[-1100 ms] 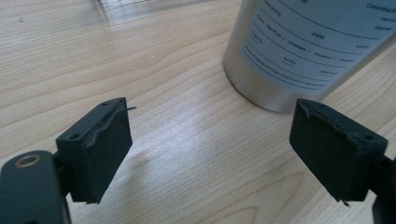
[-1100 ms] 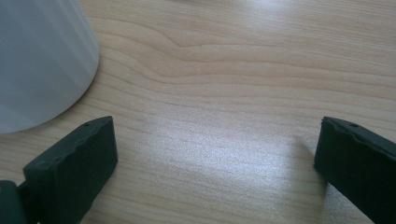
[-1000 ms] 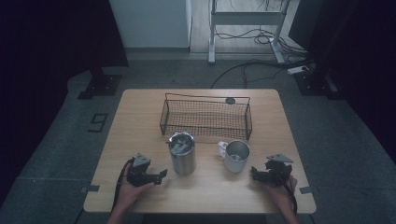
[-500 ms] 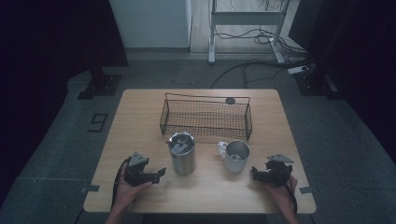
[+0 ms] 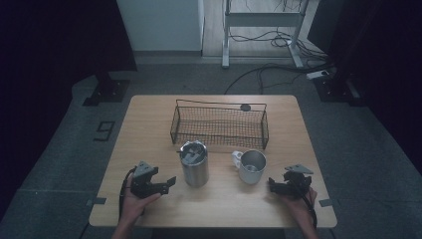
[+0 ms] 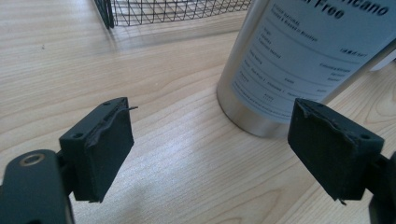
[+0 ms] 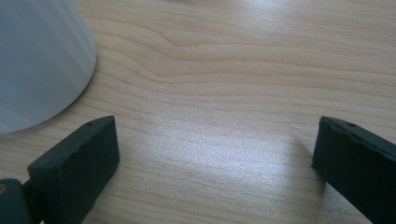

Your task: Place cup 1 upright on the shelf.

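Observation:
A steel tumbler with a printed label stands near the table's middle front; its base sits just ahead and to the right of my left gripper. That left gripper is open and rests on the table left of the tumbler. A white mug stands to the tumbler's right, and its side fills the upper left of the right gripper view. My right gripper lies open on the wood just right of the mug, with bare wood between its jaws.
A black wire basket stands behind the tumbler and mug; its lower edge shows in the left gripper view. A small dark disc lies behind the basket. The wooden table has bare room at left and right.

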The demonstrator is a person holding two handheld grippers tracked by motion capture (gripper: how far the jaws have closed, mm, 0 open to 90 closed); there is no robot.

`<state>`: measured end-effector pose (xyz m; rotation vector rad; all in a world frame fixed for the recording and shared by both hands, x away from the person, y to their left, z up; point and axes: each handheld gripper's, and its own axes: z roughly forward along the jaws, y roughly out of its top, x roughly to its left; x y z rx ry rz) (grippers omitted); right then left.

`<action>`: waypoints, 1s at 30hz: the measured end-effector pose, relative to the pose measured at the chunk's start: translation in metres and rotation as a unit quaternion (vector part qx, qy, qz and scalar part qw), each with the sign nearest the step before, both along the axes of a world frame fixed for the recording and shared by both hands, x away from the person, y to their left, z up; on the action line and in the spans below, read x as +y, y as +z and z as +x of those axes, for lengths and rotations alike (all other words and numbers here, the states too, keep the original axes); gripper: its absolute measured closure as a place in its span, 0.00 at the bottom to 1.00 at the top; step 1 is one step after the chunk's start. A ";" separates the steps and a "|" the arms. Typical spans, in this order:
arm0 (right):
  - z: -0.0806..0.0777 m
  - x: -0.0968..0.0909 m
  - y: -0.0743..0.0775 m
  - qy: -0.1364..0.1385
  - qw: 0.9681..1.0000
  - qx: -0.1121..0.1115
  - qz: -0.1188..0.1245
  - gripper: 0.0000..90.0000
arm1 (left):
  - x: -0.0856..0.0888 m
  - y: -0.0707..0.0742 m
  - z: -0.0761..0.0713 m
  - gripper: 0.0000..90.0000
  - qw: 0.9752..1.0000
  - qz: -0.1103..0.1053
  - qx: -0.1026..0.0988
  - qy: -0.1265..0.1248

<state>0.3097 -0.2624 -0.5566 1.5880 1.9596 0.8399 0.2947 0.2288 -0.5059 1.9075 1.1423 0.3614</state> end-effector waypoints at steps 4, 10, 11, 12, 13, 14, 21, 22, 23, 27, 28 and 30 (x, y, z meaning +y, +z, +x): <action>0.000 0.000 0.000 0.000 1.000 0.000 0.000 0.00 | -0.001 0.003 -0.002 0.15 1.000 -0.003 -0.007 -0.004; 0.000 0.000 0.000 0.000 1.000 0.000 0.000 0.00 | -0.004 0.010 -0.005 0.15 1.000 -0.014 -0.017 -0.009; 0.000 0.000 0.000 0.000 1.000 0.000 0.000 0.00 | -0.004 0.011 -0.006 0.15 1.000 -0.015 -0.020 -0.010; 0.000 0.000 0.000 0.000 1.000 0.000 0.000 0.00 | -0.004 0.011 -0.006 0.15 1.000 -0.015 -0.020 -0.010; 0.000 0.000 0.000 0.000 1.000 0.000 0.000 0.00 | -0.006 0.013 -0.007 0.14 1.000 -0.015 -0.022 -0.013; 0.000 0.000 0.000 0.000 1.000 0.000 0.000 0.00 | -0.007 0.014 -0.008 0.14 0.999 -0.015 -0.024 -0.014; -0.001 0.000 0.000 -0.003 1.000 0.000 -0.001 0.01 | -0.011 0.021 -0.011 0.14 0.999 -0.024 -0.032 -0.020; -0.001 0.000 0.000 -0.004 1.000 0.000 -0.001 0.01 | -0.013 0.023 -0.011 0.14 0.999 -0.027 -0.033 -0.023; -0.001 0.000 0.000 -0.004 1.000 0.000 -0.001 0.01 | -0.013 0.023 -0.011 0.14 0.999 -0.027 -0.033 -0.023; -0.001 0.000 0.000 -0.004 1.000 0.000 -0.001 0.01 | -0.019 0.029 -0.010 0.12 0.998 -0.026 -0.039 -0.033; -0.001 0.000 0.000 -0.004 1.000 0.000 -0.001 0.01 | -0.019 0.031 -0.010 0.12 0.998 -0.030 -0.041 -0.032; -0.001 0.000 0.000 -0.004 1.000 0.000 -0.001 0.01 | -0.020 0.033 -0.010 0.11 0.998 -0.033 -0.042 -0.031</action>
